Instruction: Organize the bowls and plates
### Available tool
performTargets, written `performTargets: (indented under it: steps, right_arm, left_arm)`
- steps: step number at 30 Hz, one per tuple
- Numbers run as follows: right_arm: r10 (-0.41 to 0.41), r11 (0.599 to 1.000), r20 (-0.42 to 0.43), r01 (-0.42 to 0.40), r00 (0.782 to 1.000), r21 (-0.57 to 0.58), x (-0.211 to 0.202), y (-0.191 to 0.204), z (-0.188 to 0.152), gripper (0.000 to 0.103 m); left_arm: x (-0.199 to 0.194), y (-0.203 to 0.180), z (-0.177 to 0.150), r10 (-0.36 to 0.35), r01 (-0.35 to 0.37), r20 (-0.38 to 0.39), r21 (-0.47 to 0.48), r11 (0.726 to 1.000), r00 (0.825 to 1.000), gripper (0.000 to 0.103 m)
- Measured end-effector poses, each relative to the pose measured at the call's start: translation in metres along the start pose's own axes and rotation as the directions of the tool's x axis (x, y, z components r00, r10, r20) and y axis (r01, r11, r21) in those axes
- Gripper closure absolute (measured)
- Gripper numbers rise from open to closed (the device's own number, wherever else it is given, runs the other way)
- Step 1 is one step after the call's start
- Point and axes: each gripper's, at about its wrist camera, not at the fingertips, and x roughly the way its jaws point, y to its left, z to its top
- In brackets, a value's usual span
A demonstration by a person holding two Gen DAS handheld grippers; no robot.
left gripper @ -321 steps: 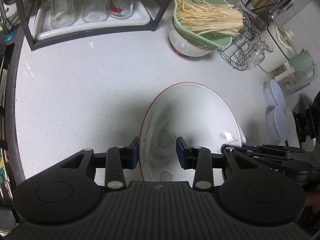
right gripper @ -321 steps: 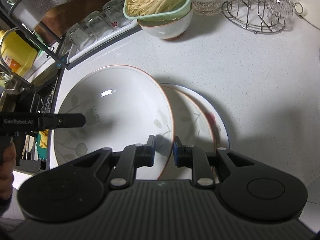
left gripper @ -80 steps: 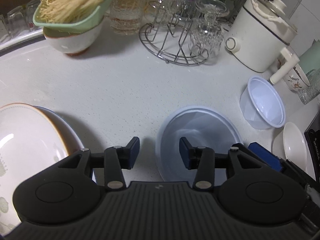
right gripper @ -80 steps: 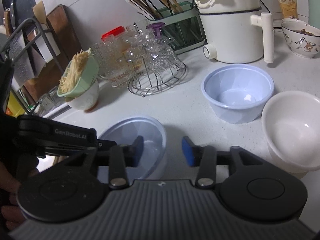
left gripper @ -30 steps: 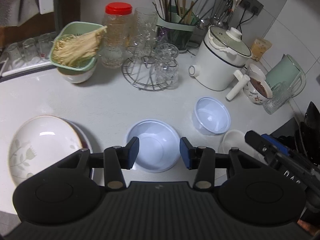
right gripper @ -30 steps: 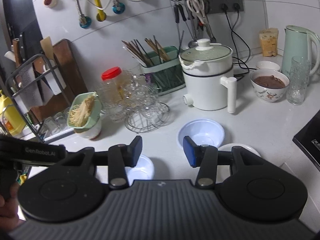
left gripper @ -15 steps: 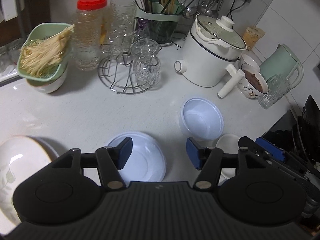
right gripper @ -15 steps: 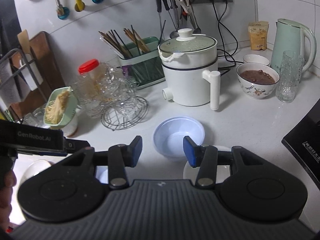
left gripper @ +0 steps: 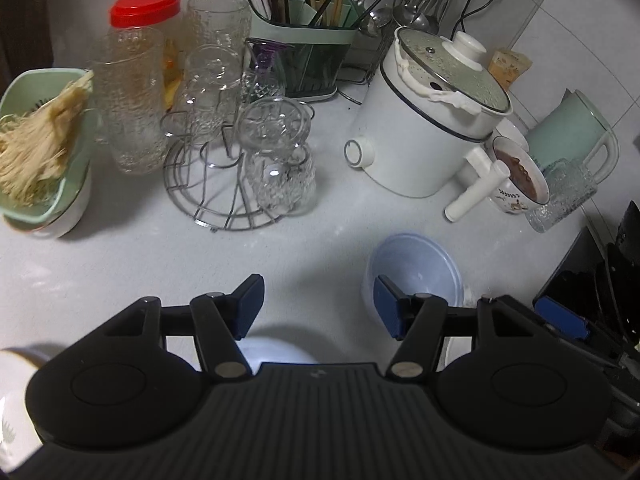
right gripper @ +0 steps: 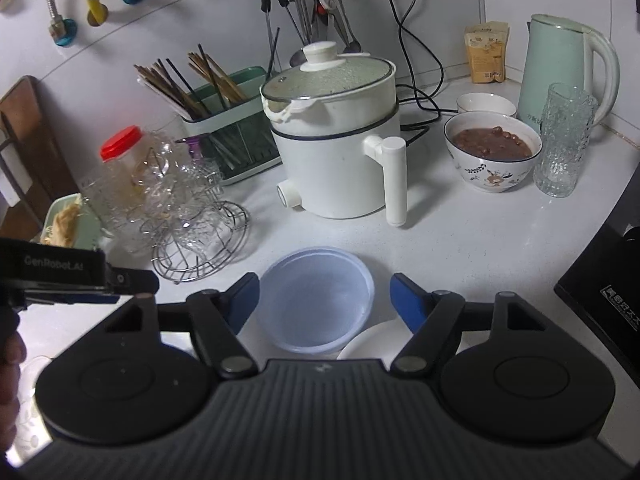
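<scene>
A deep pale-blue bowl (right gripper: 316,300) stands on the white counter, and a white bowl (right gripper: 368,344) touches its near right side. My right gripper (right gripper: 325,296) hovers over the blue bowl. Its jaws are opening; the bowl shows between them, with neither pad touching it. In the left wrist view the same bowl (left gripper: 416,272) lies just right of my left gripper (left gripper: 318,308), which is open over bare counter. A shallow pale-blue bowl (left gripper: 280,354) sits mostly hidden beneath that gripper. The flowered plate (left gripper: 12,400) peeks in at the lower left.
Behind the bowls stand a white electric pot (right gripper: 336,152), a wire rack of glasses (left gripper: 240,168), a bowl of brown food (right gripper: 492,156), a tall glass (right gripper: 564,144) and a green kettle (right gripper: 560,64). A green colander of noodles (left gripper: 40,148) is far left, a black appliance (right gripper: 600,300) at right.
Both grippers have moved right and down toward the deep blue bowl. Both pairs of jaws stand wider than before. The shallow blue bowl has slipped under the left gripper.
</scene>
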Motion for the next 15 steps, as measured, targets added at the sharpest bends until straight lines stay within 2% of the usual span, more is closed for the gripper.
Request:
performTargets:
  steps: [5,9,15]
  right_arm:
    - [0.019,0.999,-0.016,-0.018,1.000,0.039,0.017,-0.008,0.007,0.030]
    - [-0.002,1.000,-0.036,0.002,0.999,0.000,0.034,-0.008,0.010,0.033]
    - [-0.053,0.999,-0.089,0.054,0.995,0.002,0.058,-0.014,0.010,0.042]
  left_arm:
    - [0.013,-0.005,0.019,-0.020,0.020,0.021,0.017,1.000,1.000,0.037]
    - [0.022,-0.013,0.027,-0.046,0.045,0.029,0.044,0.998,0.999,0.037]
    - [0.053,-0.021,0.025,-0.069,0.071,-0.034,0.066,0.995,0.997,0.037]
